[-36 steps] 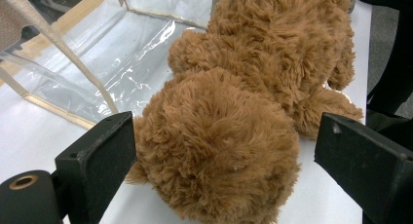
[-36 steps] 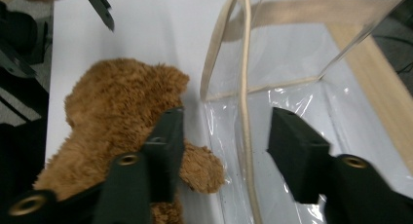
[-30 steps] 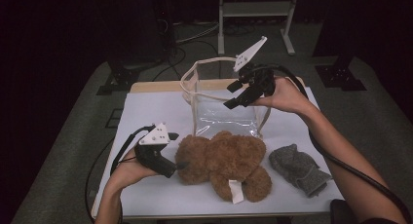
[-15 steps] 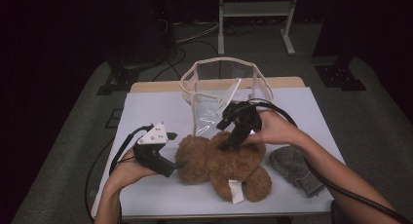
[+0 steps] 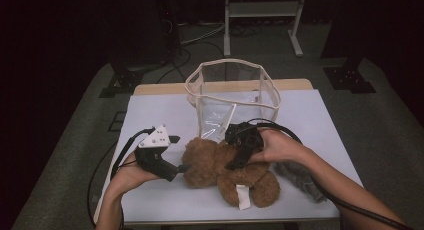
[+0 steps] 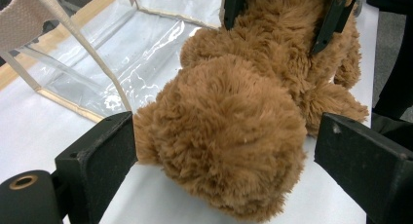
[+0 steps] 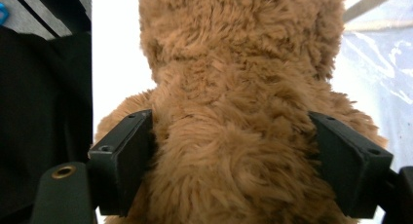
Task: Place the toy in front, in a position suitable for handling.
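Note:
A brown teddy bear (image 5: 227,171) lies on the white table (image 5: 160,110), in front of a clear bag with beige trim (image 5: 232,95). My left gripper (image 5: 179,154) is open at the bear's head (image 6: 229,136); its left jaw touches the fur and its right jaw stands off. My right gripper (image 5: 239,160) comes down on the bear's body (image 7: 231,126). It is open, with the body between its jaws and fur against both. In the left gripper view, the right gripper's jaws straddle the torso at the top.
A grey cloth item (image 5: 299,176) lies right of the bear, under the right forearm. The bag stands upright with its mouth open behind the bear. Cables trail from both grippers. A metal stand (image 5: 260,10) is on the floor beyond the table.
My right gripper came down from the bag's rim, toward me, and now sits over the bear's body. The left gripper and the bear have stayed in place.

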A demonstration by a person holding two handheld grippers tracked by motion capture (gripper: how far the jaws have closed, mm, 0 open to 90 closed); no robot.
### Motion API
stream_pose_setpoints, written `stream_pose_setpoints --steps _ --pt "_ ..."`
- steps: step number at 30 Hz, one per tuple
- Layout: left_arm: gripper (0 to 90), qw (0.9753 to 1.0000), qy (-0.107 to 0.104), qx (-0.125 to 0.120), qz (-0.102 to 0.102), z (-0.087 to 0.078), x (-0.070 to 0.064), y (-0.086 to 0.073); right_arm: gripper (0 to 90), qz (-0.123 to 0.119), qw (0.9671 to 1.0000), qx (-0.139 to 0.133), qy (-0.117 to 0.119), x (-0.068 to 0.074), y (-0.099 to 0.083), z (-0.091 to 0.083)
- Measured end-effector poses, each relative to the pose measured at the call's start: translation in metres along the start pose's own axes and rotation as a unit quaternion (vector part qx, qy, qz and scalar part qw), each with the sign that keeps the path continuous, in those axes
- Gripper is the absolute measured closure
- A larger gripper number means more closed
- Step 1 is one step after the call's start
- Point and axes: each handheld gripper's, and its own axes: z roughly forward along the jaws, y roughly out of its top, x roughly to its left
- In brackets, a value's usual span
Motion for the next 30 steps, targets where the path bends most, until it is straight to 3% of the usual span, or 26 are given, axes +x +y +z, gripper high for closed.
stream_pose_setpoints --steps 6,10,16,24,30 --pt "7.3 1.0 -0.001 0.001 -0.001 0.001 0.0 -0.001 17.7 0.015 0.9999 0.003 0.002 -0.004 -0.013 0.006" --pt "7.3 1.0 -0.002 0.002 -0.003 0.001 0.0 -0.001 17.9 0.021 0.9997 -0.015 0.003 -0.003 -0.022 0.008" --pt "7.3 1.0 -0.003 0.004 0.001 0.001 0.0 0.0 23.2 0.019 0.9996 -0.022 0.001 -0.002 -0.034 0.016" --pt "7.3 1.0 -0.005 0.0 -0.008 0.004 0.001 -0.003 41.9 0.014 0.9994 -0.03 -0.011 0.0 -0.045 0.02" --pt "7.3 0.9999 -0.005 0.002 -0.011 0.003 0.003 -0.005 55.6 0.006 0.9994 -0.029 -0.016 0.003 -0.044 0.015"
